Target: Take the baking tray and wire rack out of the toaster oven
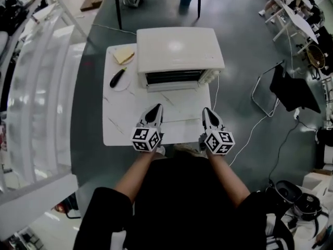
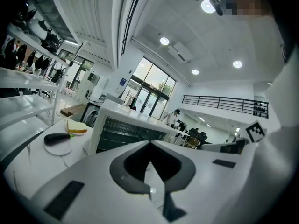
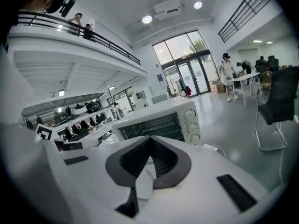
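On the table (image 1: 119,126), the head view shows a knife (image 1: 118,77) at left and the oven (image 1: 177,48) at the far edge. Rack (image 1: 174,77) bars show in the oven's dark front; the tray cannot be made out. The left gripper (image 1: 157,108) and right gripper (image 1: 206,110) hover apart from the oven, jaws closed on nothing. The left gripper view catches the knife, which the right misses. The right gripper view shows the oven's knobs (image 3: 190,124), unseen from the left.
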`<act>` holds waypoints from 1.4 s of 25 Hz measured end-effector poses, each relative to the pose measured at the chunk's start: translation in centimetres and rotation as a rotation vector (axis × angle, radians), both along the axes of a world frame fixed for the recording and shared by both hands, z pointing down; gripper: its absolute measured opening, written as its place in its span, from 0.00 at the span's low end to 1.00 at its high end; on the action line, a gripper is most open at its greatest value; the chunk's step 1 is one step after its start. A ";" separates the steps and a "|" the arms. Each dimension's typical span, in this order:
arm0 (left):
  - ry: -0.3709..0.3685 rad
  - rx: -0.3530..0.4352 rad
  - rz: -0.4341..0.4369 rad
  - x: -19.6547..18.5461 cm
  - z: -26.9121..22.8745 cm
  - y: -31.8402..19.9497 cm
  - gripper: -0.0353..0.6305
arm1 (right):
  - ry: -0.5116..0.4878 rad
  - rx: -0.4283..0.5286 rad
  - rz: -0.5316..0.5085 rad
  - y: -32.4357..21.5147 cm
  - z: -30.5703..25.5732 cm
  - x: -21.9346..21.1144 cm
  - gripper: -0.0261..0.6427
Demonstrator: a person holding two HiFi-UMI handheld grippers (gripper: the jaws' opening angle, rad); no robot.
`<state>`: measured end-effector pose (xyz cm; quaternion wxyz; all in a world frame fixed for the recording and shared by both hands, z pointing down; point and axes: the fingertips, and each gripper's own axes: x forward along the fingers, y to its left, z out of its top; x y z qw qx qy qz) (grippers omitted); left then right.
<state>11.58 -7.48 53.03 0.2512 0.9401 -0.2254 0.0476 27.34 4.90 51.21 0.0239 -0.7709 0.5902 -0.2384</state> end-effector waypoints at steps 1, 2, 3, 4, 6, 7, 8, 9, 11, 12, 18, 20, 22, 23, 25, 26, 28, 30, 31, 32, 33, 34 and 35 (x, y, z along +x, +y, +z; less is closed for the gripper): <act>-0.018 0.001 -0.005 0.9 0.4 -0.2 0.08 | -0.022 -0.002 -0.009 -0.5 0.6 1.0 0.07; -0.034 0.001 -0.008 1.7 0.8 -0.4 0.08 | -0.043 -0.003 -0.019 -1.2 1.3 1.9 0.07; -0.043 -0.001 -0.017 2.4 1.2 -0.8 0.08 | -0.063 -0.003 -0.029 -1.9 2.0 2.6 0.07; -0.047 -0.007 -0.031 3.0 1.6 -1.3 0.08 | -0.081 -0.004 -0.041 -2.7 2.7 3.2 0.07; -0.044 -0.021 -0.071 4.0 2.4 -2.5 0.08 | -0.104 -0.011 -0.070 -4.1 4.4 4.1 0.07; -0.042 -0.029 -0.090 4.6 2.9 -3.0 0.08 | -0.117 -0.016 -0.087 -4.8 5.2 4.4 0.07; -0.040 -0.042 -0.104 5.3 3.3 -3.5 0.08 | -0.138 -0.020 -0.102 -5.4 6.1 4.7 0.07; -0.036 -0.060 -0.116 5.9 3.8 -3.9 0.08 | -0.168 -0.020 -0.113 -6.1 6.9 4.9 0.07; -0.026 -0.095 -0.149 6.9 4.9 -4.8 0.08 | -0.240 -0.010 -0.122 -7.6 8.4 5.5 0.07; -0.022 -0.112 -0.170 7.3 5.7 -5.3 0.09 | -0.273 -0.004 -0.121 -8.4 9.3 5.9 0.08; -0.007 -0.182 -0.249 9.6 10.9 -9.4 0.16 | -0.360 0.008 -0.122 -13.5 14.0 7.9 0.20; 0.026 -0.225 -0.273 10.1 12.1 -10.5 0.22 | -0.412 0.013 -0.096 -14.7 15.1 8.4 0.22; 0.065 -0.285 -0.308 10.4 13.6 -11.6 0.24 | -0.453 0.019 -0.068 -15.9 16.0 9.1 0.23; 0.085 -0.319 -0.327 10.5 14.4 -12.2 0.25 | -0.465 0.022 -0.057 -16.5 16.4 9.4 0.24; 0.122 -0.388 -0.367 10.5 15.9 -13.3 0.26 | -0.482 0.023 -0.031 -17.5 17.1 10.0 0.24; 0.140 -0.417 -0.385 10.5 16.5 -13.7 0.26 | -0.489 0.021 -0.011 -17.8 17.5 10.2 0.24; 0.176 -0.461 -0.411 10.5 17.2 -14.5 0.26 | -0.513 0.013 0.030 -18.2 18.3 10.7 0.25; 0.194 -0.492 -0.424 10.7 17.7 -15.1 0.26 | -0.554 0.018 0.065 -18.5 19.1 11.1 0.25; 0.198 -0.503 -0.428 10.8 17.9 -15.3 0.26 | -0.575 0.027 0.080 -18.7 19.4 11.3 0.26; 0.202 -0.514 -0.434 10.9 18.1 -15.5 0.26 | -0.594 0.038 0.093 -18.9 19.5 11.5 0.26; 0.214 -0.528 -0.443 11.0 18.3 -15.6 0.26 | -0.608 0.047 0.105 -19.1 19.7 11.7 0.26; 0.235 -0.552 -0.458 11.1 18.5 -15.7 0.26 | -0.619 0.055 0.114 -19.3 19.7 11.9 0.26; 0.266 -0.586 -0.479 11.2 18.8 -15.9 0.26 | -0.628 0.061 0.121 -19.6 19.8 12.0 0.26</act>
